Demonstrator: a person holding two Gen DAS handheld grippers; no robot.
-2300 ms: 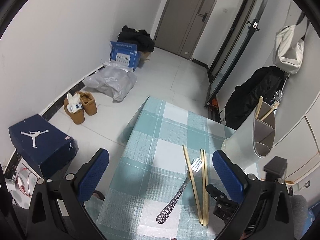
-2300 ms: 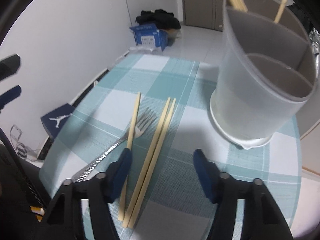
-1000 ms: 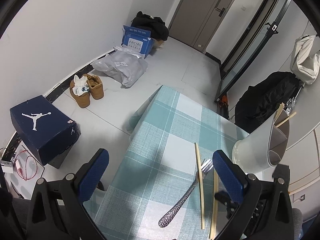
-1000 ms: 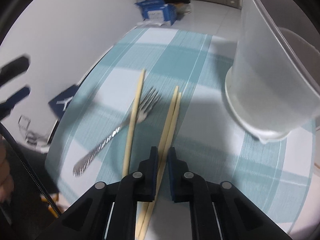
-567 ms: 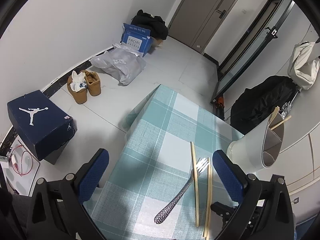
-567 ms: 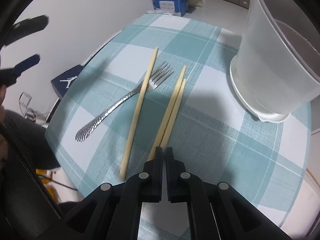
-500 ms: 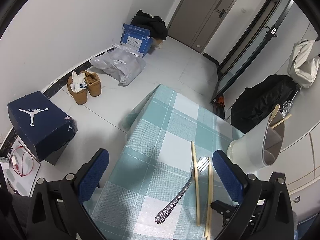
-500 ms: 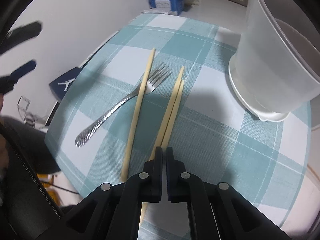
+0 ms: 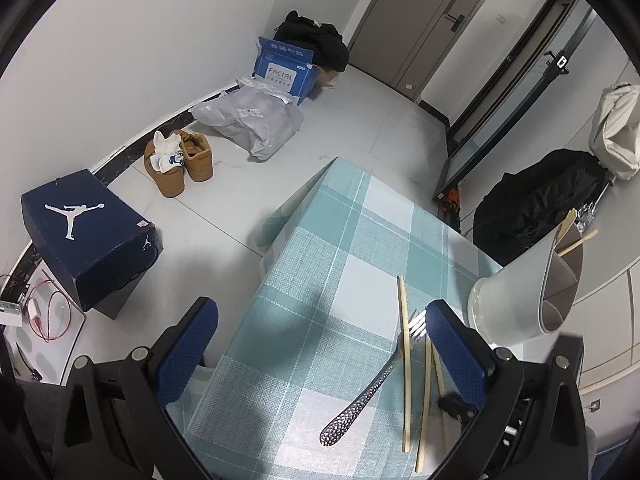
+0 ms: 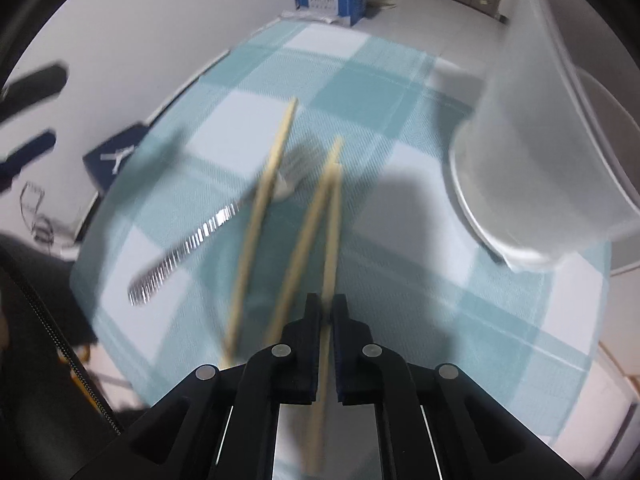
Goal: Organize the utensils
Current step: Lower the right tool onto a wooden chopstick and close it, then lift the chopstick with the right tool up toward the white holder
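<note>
On the cloth: 3 chopsticks [image 9: 406, 364], 1 fork [image 9: 372, 388], 1 holder [image 9: 524, 296] with maybe 2 more sticks.

Three pale wooden chopsticks [image 10: 256, 216] and a hammered-handle steel fork [image 9: 372, 388] lie beside the tall grey divided utensil holder [image 9: 524, 296], one chopstick crossing the fork.

1. Setting: a room in a home.
2. Floor clutter: tan suede boots [image 9: 179, 162], a navy shoebox with a white logo [image 9: 90, 236], a blue cardboard carton [image 9: 285, 70].
3. Furnishings: a teal-and-white checked tablecloth [image 9: 320, 292], a grey interior door [image 9: 432, 20], a hanging cream fabric bag [image 9: 616, 130].
</note>
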